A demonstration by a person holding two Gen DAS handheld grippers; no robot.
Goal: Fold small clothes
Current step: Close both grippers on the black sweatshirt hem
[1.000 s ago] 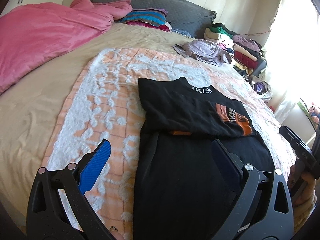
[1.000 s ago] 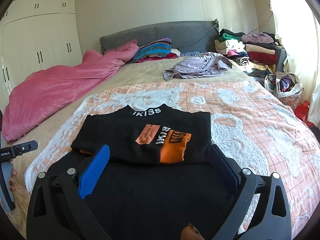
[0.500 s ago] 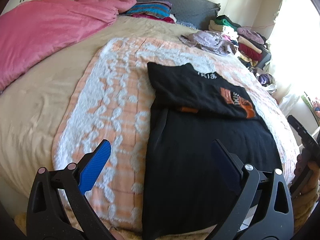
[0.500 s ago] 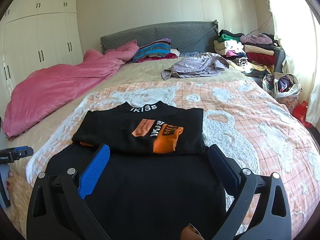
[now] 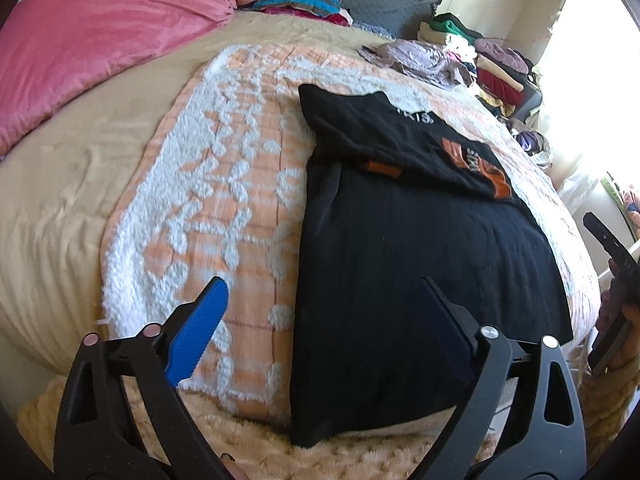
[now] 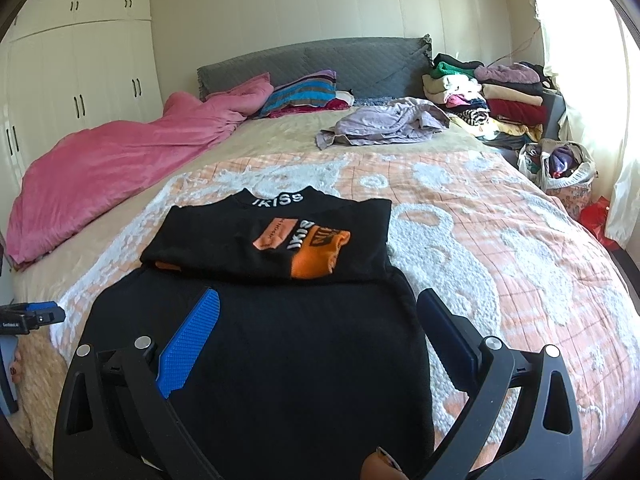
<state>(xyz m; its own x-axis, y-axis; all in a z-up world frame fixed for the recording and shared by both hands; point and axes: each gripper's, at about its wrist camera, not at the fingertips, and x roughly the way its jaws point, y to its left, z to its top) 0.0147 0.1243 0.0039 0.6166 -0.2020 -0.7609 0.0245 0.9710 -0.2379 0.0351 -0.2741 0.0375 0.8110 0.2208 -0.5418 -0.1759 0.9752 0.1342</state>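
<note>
A black shirt (image 5: 420,260) with orange print lies flat on the peach-and-white blanket (image 5: 224,184); its top part is folded down over the body. My left gripper (image 5: 322,284) hovers over the shirt's near left edge. Its jaws are closing, and the pads press on nothing. In the right wrist view the same shirt (image 6: 280,340) fills the foreground. My right gripper (image 6: 318,292) stands open above its lower half, just short of the folded part with the print (image 6: 316,246). Neither gripper touches the cloth.
A pink duvet (image 6: 120,160) covers the bed's left side. A crumpled lilac garment (image 6: 384,124) lies near the grey headboard (image 6: 312,60). Stacked clothes (image 6: 492,96) and a full bag (image 6: 560,164) sit at the right. A fluffy beige cover (image 5: 320,456) hangs at the bed's foot.
Both grippers have drawn back toward the foot of the bed, so the shirt's lower hem now shows. The left gripper has tilted further down and its jaws have narrowed a little.
</note>
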